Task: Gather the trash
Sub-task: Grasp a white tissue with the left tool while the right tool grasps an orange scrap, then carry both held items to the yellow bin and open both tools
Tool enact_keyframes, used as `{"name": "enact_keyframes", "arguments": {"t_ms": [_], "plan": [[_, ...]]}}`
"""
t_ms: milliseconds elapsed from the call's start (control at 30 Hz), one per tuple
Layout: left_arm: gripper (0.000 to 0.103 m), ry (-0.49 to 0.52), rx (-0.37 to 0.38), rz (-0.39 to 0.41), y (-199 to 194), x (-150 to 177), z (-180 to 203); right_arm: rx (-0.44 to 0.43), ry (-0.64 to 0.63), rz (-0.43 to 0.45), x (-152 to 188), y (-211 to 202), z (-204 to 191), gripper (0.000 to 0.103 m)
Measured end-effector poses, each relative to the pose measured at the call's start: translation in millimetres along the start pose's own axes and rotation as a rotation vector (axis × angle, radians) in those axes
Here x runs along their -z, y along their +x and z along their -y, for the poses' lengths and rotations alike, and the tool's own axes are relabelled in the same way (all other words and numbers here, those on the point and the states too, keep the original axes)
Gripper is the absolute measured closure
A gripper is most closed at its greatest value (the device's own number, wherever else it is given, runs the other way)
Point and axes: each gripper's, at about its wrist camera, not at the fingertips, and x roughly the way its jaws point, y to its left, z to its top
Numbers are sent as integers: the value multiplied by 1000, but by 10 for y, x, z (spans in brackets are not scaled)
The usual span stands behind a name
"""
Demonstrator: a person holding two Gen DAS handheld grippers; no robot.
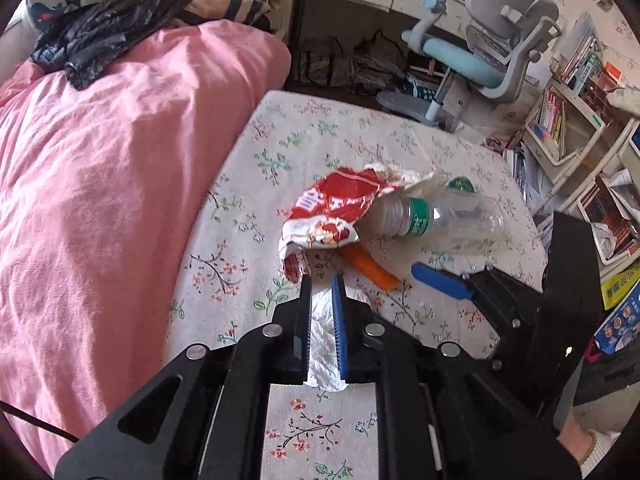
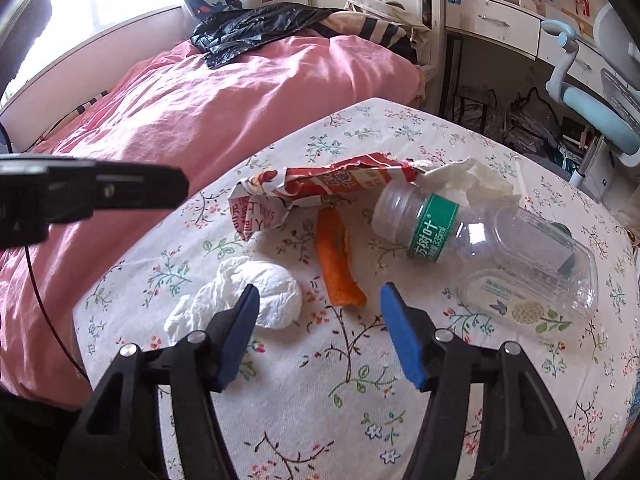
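Note:
My left gripper (image 1: 322,280) points down over the floral table, its blue pads shut on a crumpled white tissue (image 1: 322,344) that fills the narrow gap. Just beyond lie a red snack wrapper (image 1: 332,208), an orange peel strip (image 1: 372,270) and an empty clear bottle (image 1: 448,216) on its side. My right gripper (image 2: 319,296) stands open low over the cloth, nothing between its pads. The peel (image 2: 336,264) lies just past its tips, and a white tissue (image 2: 272,292) shows behind its left finger. The wrapper (image 2: 320,184) and bottle (image 2: 480,240) lie farther back.
The floral-clothed table (image 1: 320,128) abuts a bed with a pink duvet (image 1: 100,200), where a black plastic bag (image 1: 100,36) lies. A desk chair (image 1: 492,52) and book shelves (image 1: 560,128) stand beyond. More white paper (image 2: 476,184) and a flat clear pack (image 2: 512,304) lie by the bottle.

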Motion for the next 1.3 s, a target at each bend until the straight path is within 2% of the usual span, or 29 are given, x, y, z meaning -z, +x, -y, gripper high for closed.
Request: {"name": "enact_keyframes", "arguments": {"t_ms": [67,133,200,267,300,467,600,700,767,833,867,967,1100,1200,1300], "plan": [[93,-8,-17,-32,88,1,-54,5,2,-6,-26,49,12,46],[93,-31,-17,-35,122,-7,-106,2,2,-17,-64,119,10,52],[93,-34,-10,-30,124,-33,-120,-3,-2,-39,-76,188,15,61],[92,-24,-9,-38,158,-46,-104,-13,-2,-53,-66,201,31,77],[92,-15,-10,-49,189,-46,-85,-3,-13,-60,-51,188,36,83],[79,26,8,-114,363,14,41,-17,-7,-63,58,40,146,84],[61,48,-32,-150,558,101,127,-19,-1,-74,161,-84,204,84],[60,58,-34,-147,658,163,192,-27,-7,-86,253,-182,211,84],[62,79,-32,-131,702,203,254,-31,-10,-90,308,-251,208,84],[86,125,-55,-111,702,258,339,-34,-9,-91,364,-330,211,84],[94,120,-29,-113,681,284,357,-35,-8,-90,393,-376,214,84],[95,110,8,-72,499,360,402,-34,1,-78,493,-568,222,84],[95,130,41,37,68,514,505,-30,32,-37,623,-887,267,85],[95,173,23,88,-122,606,606,-34,57,-11,723,-1068,255,85],[95,180,13,88,-209,708,662,-24,44,-7,809,-1146,192,85]]}}
